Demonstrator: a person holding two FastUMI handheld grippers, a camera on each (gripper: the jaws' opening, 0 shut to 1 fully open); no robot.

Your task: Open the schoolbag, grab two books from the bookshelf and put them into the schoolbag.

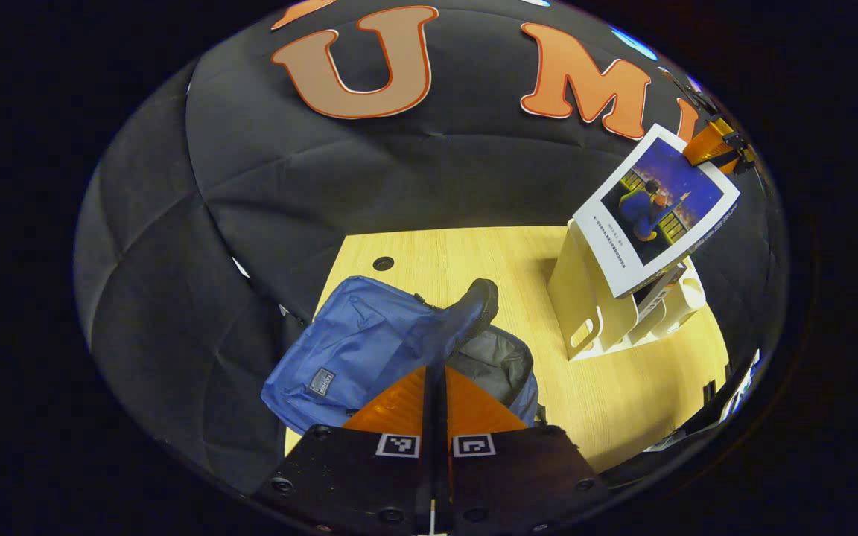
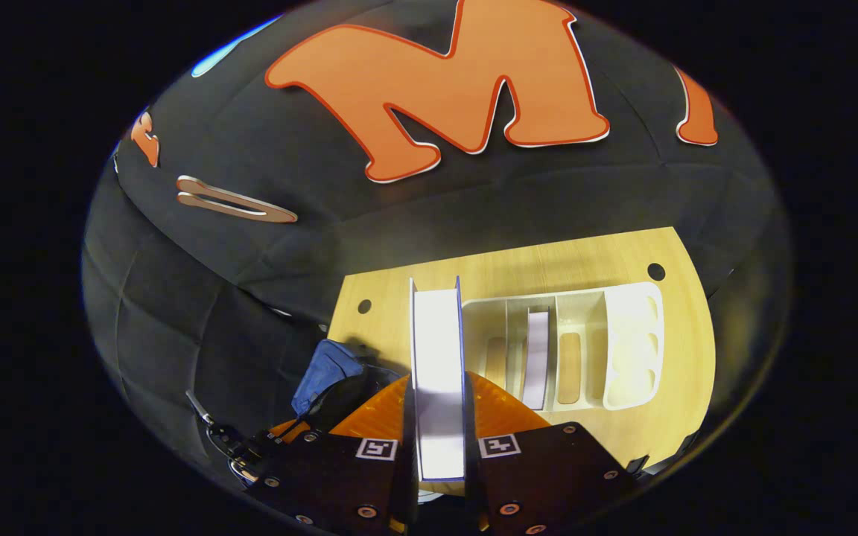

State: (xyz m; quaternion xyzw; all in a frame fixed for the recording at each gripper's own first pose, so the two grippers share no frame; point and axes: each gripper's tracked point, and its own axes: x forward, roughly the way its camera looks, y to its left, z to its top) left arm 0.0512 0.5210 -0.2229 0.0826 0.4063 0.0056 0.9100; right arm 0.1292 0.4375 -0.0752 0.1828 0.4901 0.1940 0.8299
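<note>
The wooden table is seen carrying the whole job, with the blue schoolbag lying at its left end and the white bookshelf standing toward its right, the two well apart. The schoolbag is already opened: its mouth gapes and the grey lining is exposed. The dark padded rim of the bag is pinched by the left gripper, whose fingers are clenched together on the fabric, so that the opening is held up. The first step is therefore judged as done.

In the right gripper view the bookshelf is looked down on, and one white book is seen standing upright in a middle compartment. The other compartments appear bare, though their depths cannot be fully made out.

The first book is grasped edge-on by the right gripper, both fingers pressed against its covers. In the left gripper view this book, with its illustrated cover, is shown lifted clear above the bookshelf, held by the far gripper at its top corner.

No book can be seen inside the bag yet. It is judged that roughly half the work remains: the held book is to be carried over and dropped in, then the second is to be fetched.
</note>
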